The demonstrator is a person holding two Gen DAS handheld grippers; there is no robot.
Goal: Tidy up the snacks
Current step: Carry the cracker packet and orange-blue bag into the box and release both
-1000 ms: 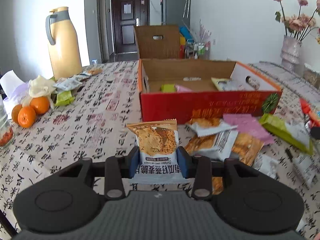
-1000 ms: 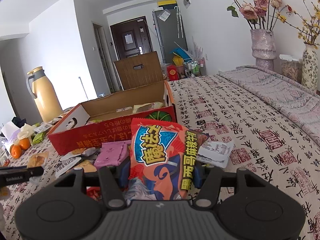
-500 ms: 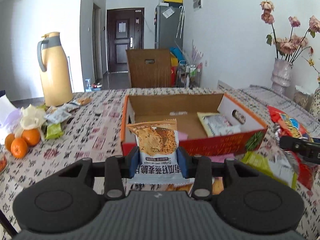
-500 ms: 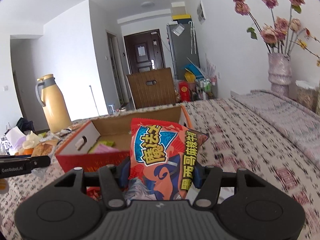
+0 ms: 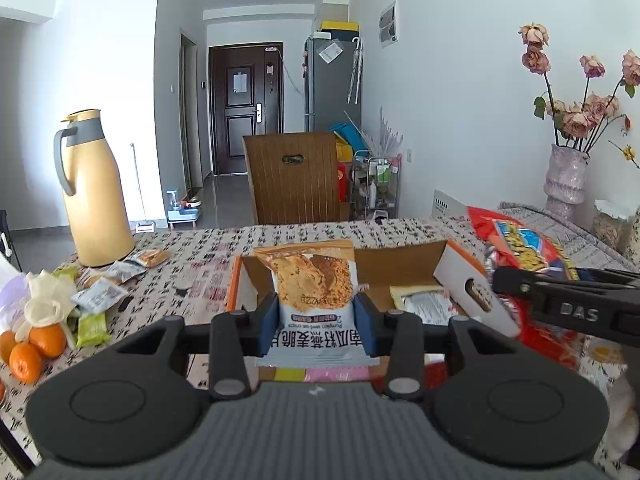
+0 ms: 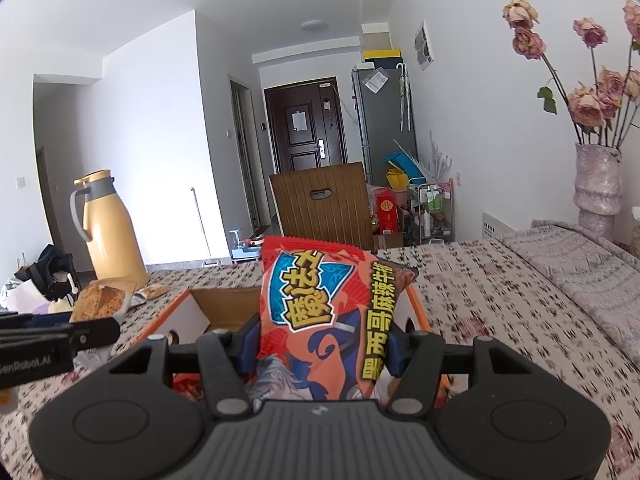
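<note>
Two snack packets in hand, both hanging over the open carton

The left gripper (image 5: 316, 330) stands partly closed, its blue pads pressed on the lower part of the pumpkin-seed crisp packet (image 5: 314, 288), which stands upright between them; the right gripper (image 6: 318, 344) is closed a little wider on the waist of the red spicy snack bag (image 6: 332, 312). Both packets look light and soft — air-filled foil that gives under the pads, slick on the outside, with brittle contents that a hard squeeze would likely crush. The flat sealed ends or the lower body seem the safest places to grip. Just beyond the packets lies the red cardboard box (image 5: 460, 276), open-topped, with a packet or two already inside. More snacks lie loose on the patterned desk (image 5: 208, 256) — near the yellow thermos (image 5: 96, 196) and the oranges (image 5: 36, 346).
</note>
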